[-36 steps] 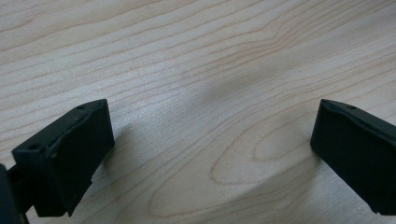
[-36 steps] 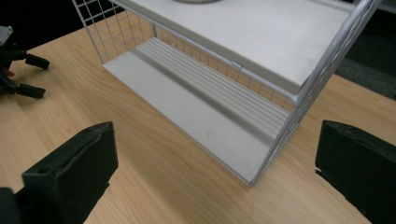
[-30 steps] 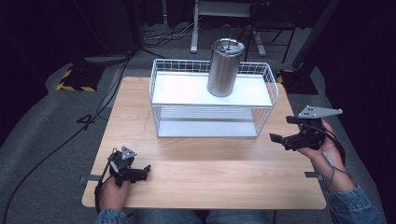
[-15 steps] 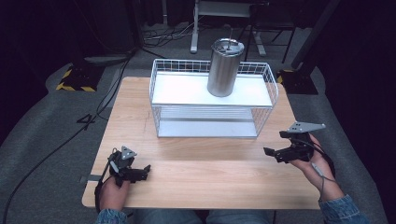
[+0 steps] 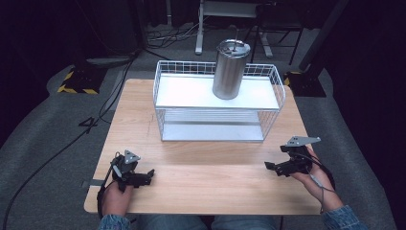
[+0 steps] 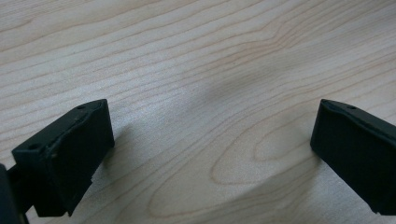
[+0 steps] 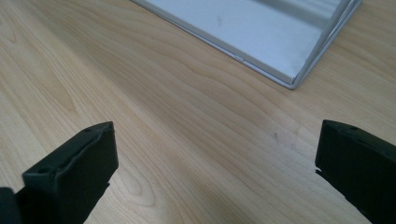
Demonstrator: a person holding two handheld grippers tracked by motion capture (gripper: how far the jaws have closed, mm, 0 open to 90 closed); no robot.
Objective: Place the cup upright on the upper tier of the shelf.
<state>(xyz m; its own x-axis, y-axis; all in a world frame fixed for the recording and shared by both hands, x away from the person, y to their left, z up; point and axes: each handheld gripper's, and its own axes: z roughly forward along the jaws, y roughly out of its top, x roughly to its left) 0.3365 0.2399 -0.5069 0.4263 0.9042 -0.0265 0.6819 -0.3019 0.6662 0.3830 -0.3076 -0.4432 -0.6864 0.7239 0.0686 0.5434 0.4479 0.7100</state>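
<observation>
A steel tumbler (image 5: 230,69) with a lid stands upright on the top shelf of a white wire rack (image 5: 167,91) at the back of the wooden table (image 5: 206,177). My left gripper (image 5: 149,175) rests low at the front left of the table, open, with only bare wood between its jaws (image 6: 210,140). My right gripper (image 5: 269,166) is at the front right, open and empty, pointing left; the right gripper view has the rack's lower shelf corner (image 7: 289,65) ahead of its jaws.
The rack fills the back half of the table. Beyond the table are dark floor, cables (image 5: 103,112), a yellow-black striped block (image 5: 76,81) at left and a stand's legs (image 5: 198,45) behind.
The right gripper has come down and toward the front of the table, moving slightly left. The left gripper and the tumbler have stayed put.
</observation>
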